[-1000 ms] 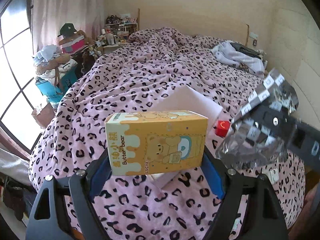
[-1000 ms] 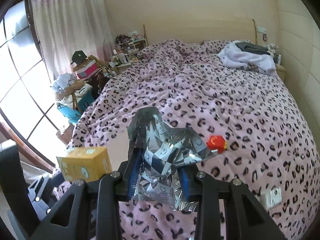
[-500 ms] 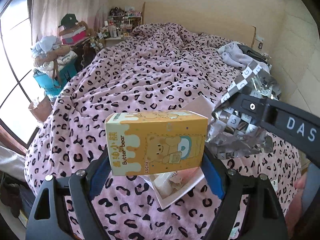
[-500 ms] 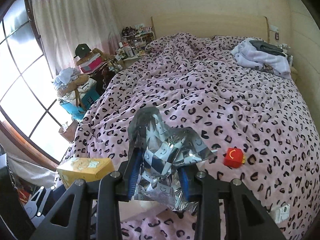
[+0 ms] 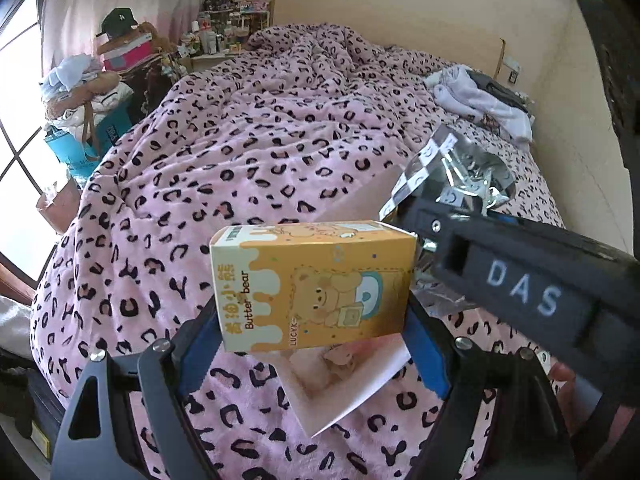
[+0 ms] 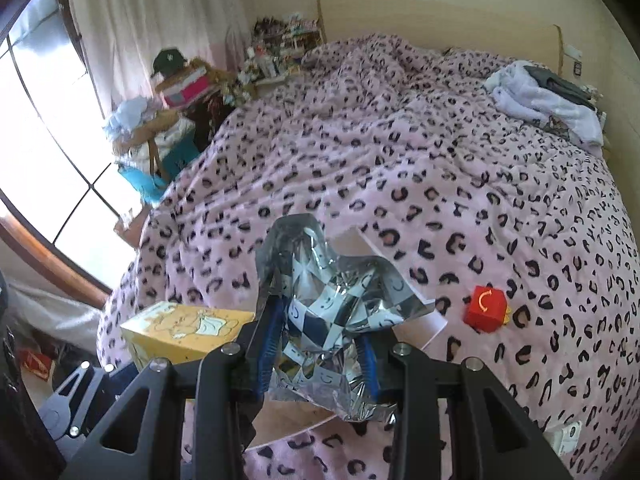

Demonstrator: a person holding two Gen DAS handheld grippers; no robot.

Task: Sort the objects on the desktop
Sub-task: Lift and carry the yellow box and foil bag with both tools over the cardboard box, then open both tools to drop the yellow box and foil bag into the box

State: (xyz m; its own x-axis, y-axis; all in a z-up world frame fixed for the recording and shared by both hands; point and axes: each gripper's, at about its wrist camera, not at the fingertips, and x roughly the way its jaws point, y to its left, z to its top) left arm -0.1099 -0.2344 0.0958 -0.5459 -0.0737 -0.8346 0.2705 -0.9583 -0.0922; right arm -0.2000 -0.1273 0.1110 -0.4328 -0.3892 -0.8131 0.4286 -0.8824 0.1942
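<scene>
Both grippers have moved closer together over the bed (image 5: 280, 128) since before, the left gripper (image 5: 316, 344) jaws squeezing the box (image 5: 312, 284), the right gripper (image 6: 318, 344) jaws squeezing the foil bag (image 6: 332, 308) just beside it, above what may be a card (image 5: 344, 384), with the red toy (image 6: 486, 308) apart.

The yellow carton (image 5: 314, 284) looks like smooth printed cardboard. The crinkled bag (image 6: 332, 312) is shiny metallic foil. The leopard-print blanket (image 5: 248, 152) is plush, fuzzy cloth. The red cube (image 6: 485, 308) seems glossy plastic, though blurred.
</scene>
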